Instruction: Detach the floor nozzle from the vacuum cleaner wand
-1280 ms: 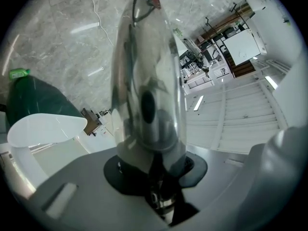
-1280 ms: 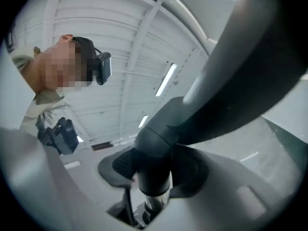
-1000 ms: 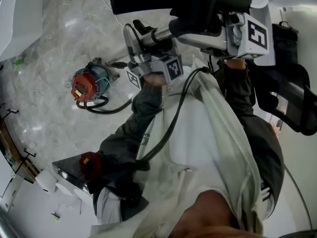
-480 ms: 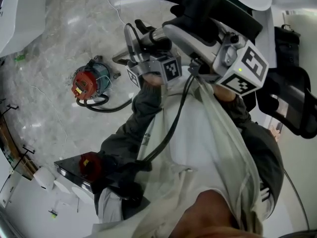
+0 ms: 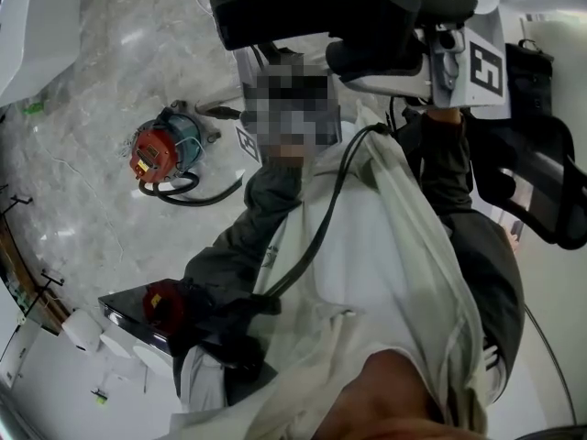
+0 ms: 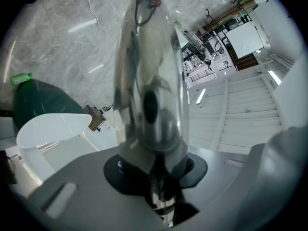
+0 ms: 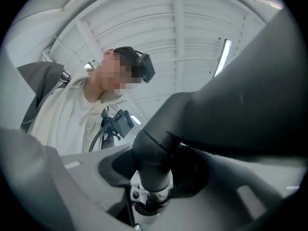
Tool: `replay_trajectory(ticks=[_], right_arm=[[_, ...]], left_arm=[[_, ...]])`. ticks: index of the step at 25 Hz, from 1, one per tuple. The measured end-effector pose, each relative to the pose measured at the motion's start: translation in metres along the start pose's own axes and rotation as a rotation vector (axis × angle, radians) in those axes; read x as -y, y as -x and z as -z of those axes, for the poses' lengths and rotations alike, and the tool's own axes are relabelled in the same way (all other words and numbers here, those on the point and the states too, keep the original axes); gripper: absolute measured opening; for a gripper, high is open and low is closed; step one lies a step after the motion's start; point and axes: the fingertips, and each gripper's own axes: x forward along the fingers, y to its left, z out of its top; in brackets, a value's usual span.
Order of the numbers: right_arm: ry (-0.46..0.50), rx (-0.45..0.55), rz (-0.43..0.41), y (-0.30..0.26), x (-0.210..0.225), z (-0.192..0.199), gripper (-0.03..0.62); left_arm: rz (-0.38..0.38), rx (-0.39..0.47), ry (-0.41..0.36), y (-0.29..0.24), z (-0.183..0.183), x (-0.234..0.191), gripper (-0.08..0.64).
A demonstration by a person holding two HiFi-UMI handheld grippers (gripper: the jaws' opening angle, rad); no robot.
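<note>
Left gripper view: left gripper clamps the chrome wand; right gripper clamps the floor nozzle neck, raised, far side. Risk: a crooked pull slips the smooth wand.

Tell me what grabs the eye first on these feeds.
The black floor nozzle held high across the top of the head view, its neck clamped in the right gripper. Next the chrome wand rising out of the left gripper, and the red and teal vacuum body on the marble floor at left.
</note>
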Motion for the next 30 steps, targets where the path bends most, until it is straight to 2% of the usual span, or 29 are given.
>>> replay_trajectory(ticks=[1, 2, 3, 6, 7, 8, 9, 10, 15, 20, 22, 24, 28, 30], right_arm=[[0.008, -0.010, 0.008, -0.002, 0.002, -0.001, 0.173], [0.002, -0.013, 0.062, -0.006, 0.006, -0.003, 0.173], [-0.020, -0.007, 0.166, -0.009, 0.013, -0.004, 0.172], [-0.175, 0.062, 0.587, -0.003, 0.031, 0.001, 0.172], [-0.223, 0.096, 0.683, 0.004, 0.034, 0.004, 0.172], [-0.249, 0.122, 0.736, 0.009, 0.035, 0.005, 0.172], [-0.255, 0.131, 0.747, 0.011, 0.035, 0.005, 0.172], [-0.248, 0.122, 0.722, 0.011, 0.035, 0.005, 0.172], [-0.149, 0.015, 0.433, -0.001, 0.028, 0.001, 0.173], [-0.066, -0.026, 0.236, -0.006, 0.017, 0.003, 0.173], [-0.054, -0.045, 0.195, -0.007, 0.014, 0.004, 0.173], [-0.070, -0.047, 0.262, -0.007, 0.019, 0.002, 0.173], [-0.169, -0.001, 0.565, -0.004, 0.030, 0.002, 0.173], [-0.184, 0.031, 0.610, -0.001, 0.031, 0.002, 0.173]], left_arm=[[-0.002, 0.002, 0.010, -0.001, -0.001, -0.001, 0.117], [0.000, 0.010, 0.021, -0.003, -0.003, -0.002, 0.117], [0.005, 0.022, 0.033, -0.004, -0.005, -0.002, 0.117], [0.015, 0.039, 0.026, -0.002, -0.013, -0.005, 0.115], [0.012, 0.035, 0.017, -0.001, -0.013, -0.006, 0.115], [0.011, 0.029, 0.009, -0.001, -0.012, -0.006, 0.115], [0.015, 0.023, 0.004, -0.002, -0.012, -0.006, 0.115], [0.023, 0.018, 0.004, -0.002, -0.011, -0.005, 0.115], [0.037, 0.017, 0.030, -0.007, -0.008, -0.003, 0.115], [0.013, 0.011, 0.056, -0.004, -0.009, -0.008, 0.115], [0.003, 0.008, 0.059, -0.004, -0.008, -0.009, 0.115], [-0.003, 0.013, 0.055, -0.005, -0.010, -0.010, 0.115], [0.024, 0.024, 0.039, -0.004, -0.011, -0.005, 0.115], [0.032, 0.027, 0.041, -0.004, -0.012, -0.005, 0.115]])
